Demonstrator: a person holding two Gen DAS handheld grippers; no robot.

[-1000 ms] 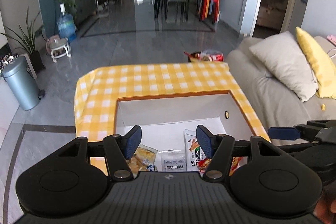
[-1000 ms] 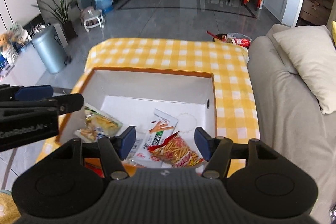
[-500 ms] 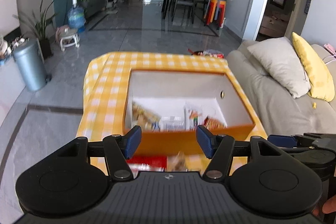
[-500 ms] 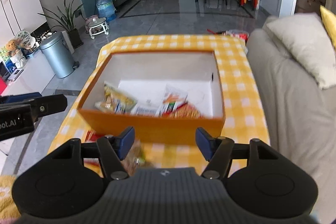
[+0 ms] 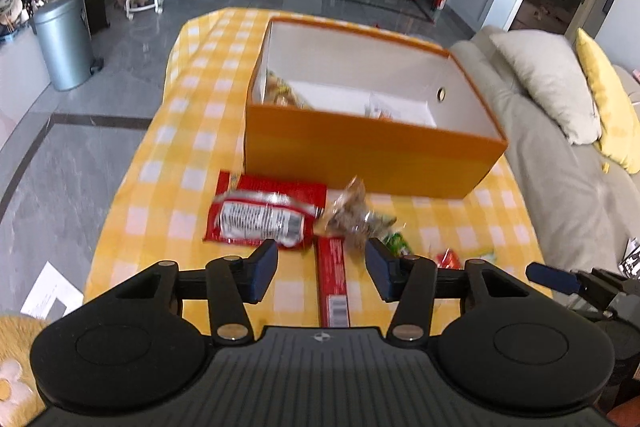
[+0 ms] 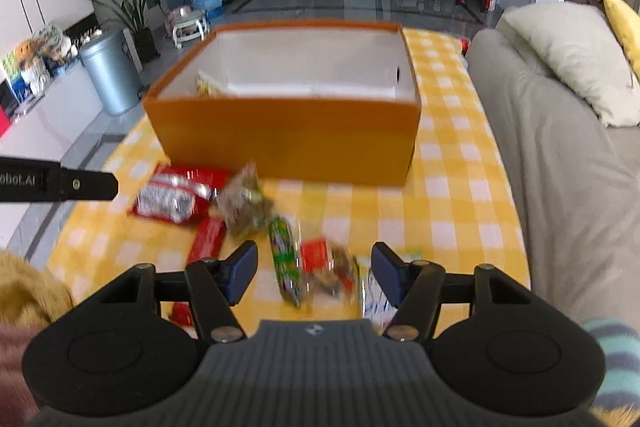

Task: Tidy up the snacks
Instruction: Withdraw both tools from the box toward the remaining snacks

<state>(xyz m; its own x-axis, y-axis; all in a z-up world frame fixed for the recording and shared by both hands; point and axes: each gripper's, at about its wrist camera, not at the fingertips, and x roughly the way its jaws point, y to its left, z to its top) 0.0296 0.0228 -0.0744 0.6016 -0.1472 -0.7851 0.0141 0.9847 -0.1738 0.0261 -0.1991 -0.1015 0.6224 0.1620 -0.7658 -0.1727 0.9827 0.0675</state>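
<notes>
Crinkling foil packets (image 5: 260, 217) (glossy) beside cardboard box (image 5: 360, 155)

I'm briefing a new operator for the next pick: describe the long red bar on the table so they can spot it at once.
Start at the orange box on the yellow checked table; loose snacks lie in front of its near wall. The red bar is nearest the camera, below the clear bag of brown snacks. Unlike the wide red-and-silver packet to its left, it is slim and has a barcode at its near end.

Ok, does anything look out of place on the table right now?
Yes: several snack packets lie loose on the checked cloth before the orange box, including a red bag and a green packet, some overlapping.
</notes>
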